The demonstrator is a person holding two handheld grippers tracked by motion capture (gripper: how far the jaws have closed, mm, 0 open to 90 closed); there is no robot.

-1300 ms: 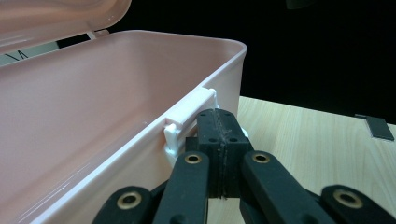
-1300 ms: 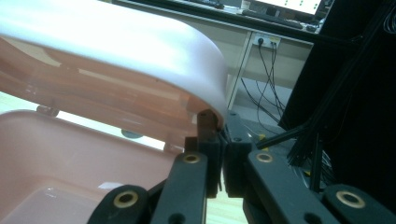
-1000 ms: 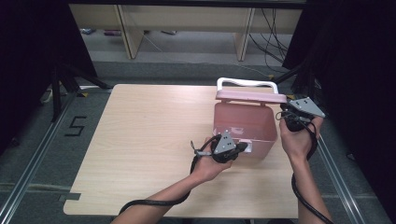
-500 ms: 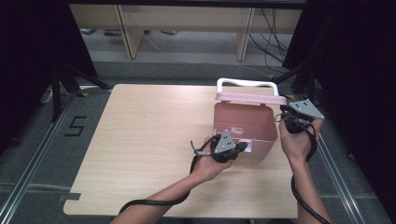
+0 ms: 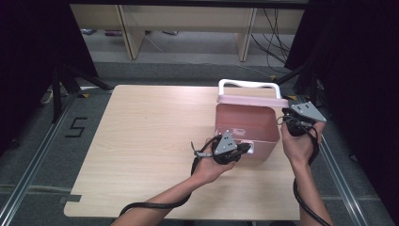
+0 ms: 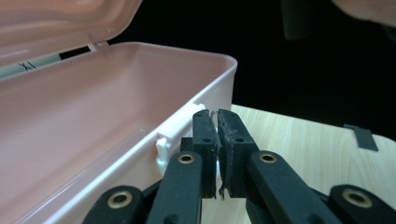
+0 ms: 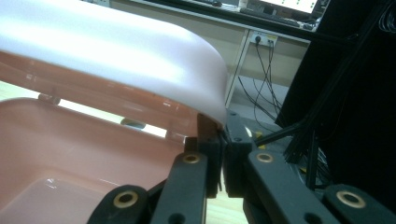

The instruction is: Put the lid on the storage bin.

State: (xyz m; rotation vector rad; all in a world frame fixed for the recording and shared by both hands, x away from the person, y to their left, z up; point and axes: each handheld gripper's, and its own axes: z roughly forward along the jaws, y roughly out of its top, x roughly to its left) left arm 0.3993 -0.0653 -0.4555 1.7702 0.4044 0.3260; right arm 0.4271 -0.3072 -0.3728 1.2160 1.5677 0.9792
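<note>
A pink plastic box [image 5: 244, 123] stands at the table's right side. Its lid [image 5: 251, 100] is raised at the back, with a white handle [image 5: 249, 84] on top. My left gripper [image 5: 244, 149] is at the box's front wall, and its jaws are shut on the white latch [image 6: 164, 145] there. In the left gripper view the pads [image 6: 205, 135] press together beside the box rim [image 6: 140, 46]. My right gripper [image 5: 287, 117] is at the box's right rear corner, shut on the lid's edge [image 7: 205, 123]. The inside of the box [image 7: 70, 154] looks bare.
The wooden table [image 5: 141, 132] stretches bare to the left of the box. Its right edge runs just beyond my right hand. Shelving legs [image 5: 244, 33] and cables [image 5: 273, 28] stand on the floor behind. A tripod [image 5: 61, 80] is at the far left.
</note>
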